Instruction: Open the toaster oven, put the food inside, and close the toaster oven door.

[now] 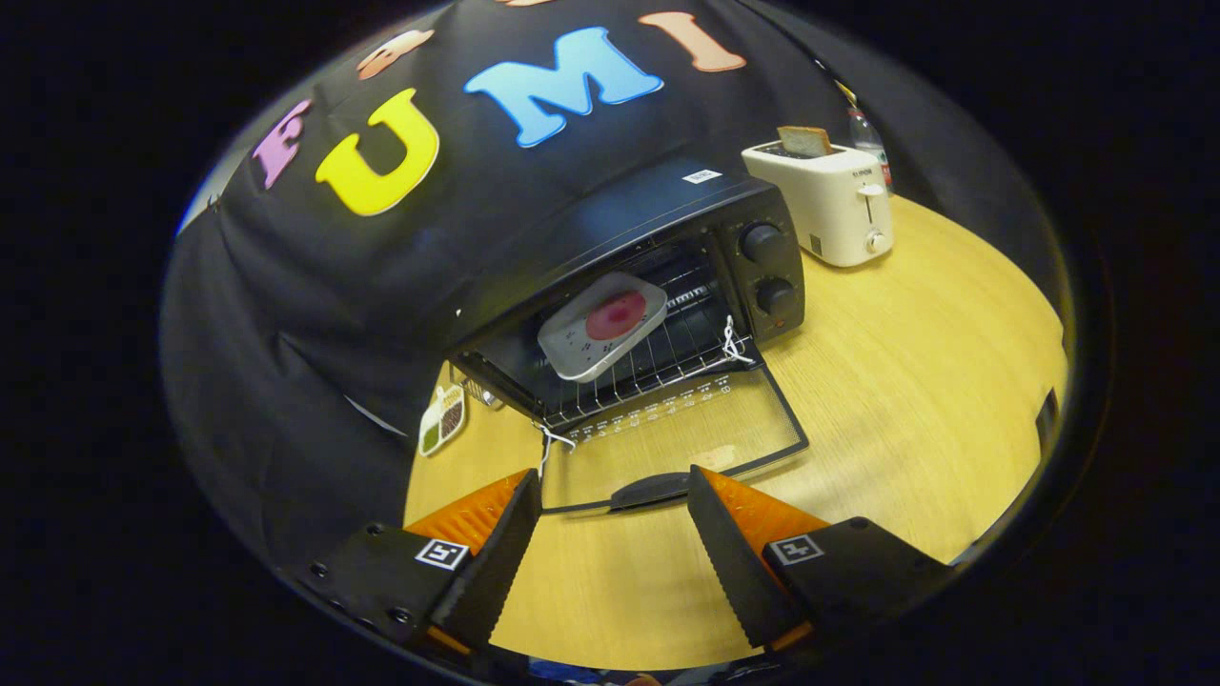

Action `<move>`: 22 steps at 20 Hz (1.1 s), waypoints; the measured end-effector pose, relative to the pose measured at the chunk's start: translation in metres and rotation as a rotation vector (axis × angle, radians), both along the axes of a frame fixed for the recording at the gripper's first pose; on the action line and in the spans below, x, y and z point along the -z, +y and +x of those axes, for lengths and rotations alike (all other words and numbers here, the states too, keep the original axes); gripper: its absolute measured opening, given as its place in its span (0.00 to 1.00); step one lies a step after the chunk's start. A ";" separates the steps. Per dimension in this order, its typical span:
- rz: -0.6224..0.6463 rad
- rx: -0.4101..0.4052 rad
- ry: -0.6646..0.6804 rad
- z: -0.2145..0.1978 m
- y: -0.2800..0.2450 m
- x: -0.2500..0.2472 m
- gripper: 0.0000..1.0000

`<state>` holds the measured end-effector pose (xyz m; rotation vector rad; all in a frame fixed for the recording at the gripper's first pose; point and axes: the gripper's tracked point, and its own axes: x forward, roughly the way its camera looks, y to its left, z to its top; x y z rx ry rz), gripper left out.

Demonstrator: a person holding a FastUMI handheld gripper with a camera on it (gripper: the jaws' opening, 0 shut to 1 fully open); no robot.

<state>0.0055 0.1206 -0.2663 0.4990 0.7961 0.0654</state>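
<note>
A black toaster oven (658,248) stands on the wooden table (905,381) with its glass door (681,433) folded down flat toward me. Inside, on the wire rack (667,357), rests a grey square plate (596,329) carrying a round pink piece of food (616,314). My gripper (615,491) is open, its fingertips on either side of the door's dark handle (648,492), which lies just ahead of them. Neither finger touches the handle as far as I can tell.
A white pop-up toaster (829,205) with a slice of bread (805,141) stands beyond the oven to its right, a bottle (867,133) behind it. A small tag (442,424) lies by the oven's left side. Bare tabletop spreads right of the door.
</note>
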 end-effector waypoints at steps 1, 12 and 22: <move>-0.028 -0.026 0.011 -0.003 0.003 0.006 0.98; -0.317 -0.148 0.258 -0.025 0.002 0.086 0.99; -0.364 -0.163 0.344 0.000 0.001 0.123 0.99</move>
